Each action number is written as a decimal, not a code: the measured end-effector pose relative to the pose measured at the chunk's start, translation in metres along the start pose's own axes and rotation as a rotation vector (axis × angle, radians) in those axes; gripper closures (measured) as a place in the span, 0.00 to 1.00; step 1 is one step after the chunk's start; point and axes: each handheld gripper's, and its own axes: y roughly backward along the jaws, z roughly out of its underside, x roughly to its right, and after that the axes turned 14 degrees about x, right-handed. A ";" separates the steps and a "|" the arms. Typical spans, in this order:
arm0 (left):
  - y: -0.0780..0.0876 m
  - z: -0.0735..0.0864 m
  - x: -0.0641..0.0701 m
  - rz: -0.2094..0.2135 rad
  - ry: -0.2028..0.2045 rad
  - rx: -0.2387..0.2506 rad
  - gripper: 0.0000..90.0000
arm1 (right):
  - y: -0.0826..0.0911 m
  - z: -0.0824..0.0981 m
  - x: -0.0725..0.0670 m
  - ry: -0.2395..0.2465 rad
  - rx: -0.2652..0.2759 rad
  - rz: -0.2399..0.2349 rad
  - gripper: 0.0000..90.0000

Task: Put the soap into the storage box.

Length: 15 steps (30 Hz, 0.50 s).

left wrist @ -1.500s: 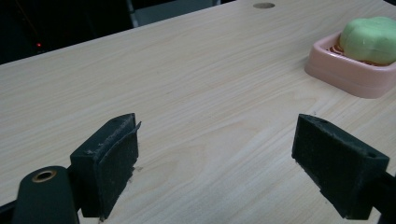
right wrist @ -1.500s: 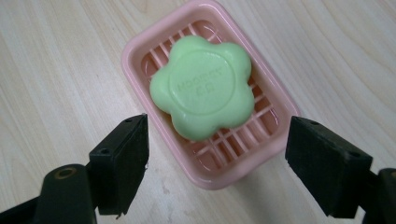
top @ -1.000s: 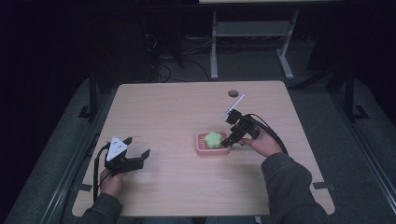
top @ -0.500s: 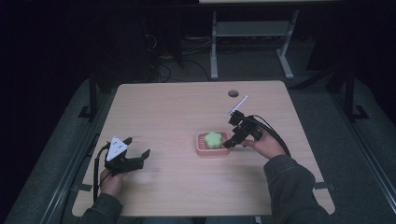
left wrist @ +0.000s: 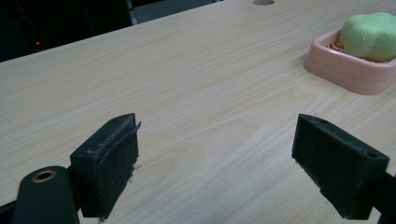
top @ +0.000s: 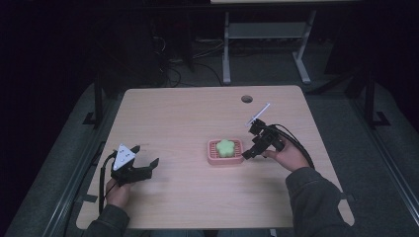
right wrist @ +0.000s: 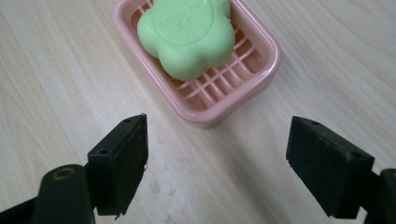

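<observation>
Dim high view, dark surroundings, evenly lit table (top: 188, 118), sharp gripper views, soft shadows

The soap (top: 226, 147) lies in the dish (top: 213, 157), right of the bench's (top: 188, 113) middle; the right tool (top: 251, 149) just beside it, the left tool (top: 144, 163) near the left edge.

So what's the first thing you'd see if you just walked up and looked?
The green flower-shaped soap grabs the eye, lying in a pink slotted dish right of the table's middle. The right gripper sits just beside the dish, jaws open and empty. The left gripper, also open, sits near the table's left edge.
</observation>
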 end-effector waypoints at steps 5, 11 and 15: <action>0.000 0.000 0.000 0.001 0.000 0.000 0.16 | 0.004 0.006 0.000 -0.003 0.009 0.003 0.23; -0.001 0.000 0.001 0.002 -0.001 -0.007 0.16 | 0.008 0.018 0.003 -0.024 0.014 0.000 0.23; -0.001 0.000 0.001 0.003 -0.002 -0.009 0.16 | 0.013 0.023 0.002 -0.018 0.023 0.003 0.23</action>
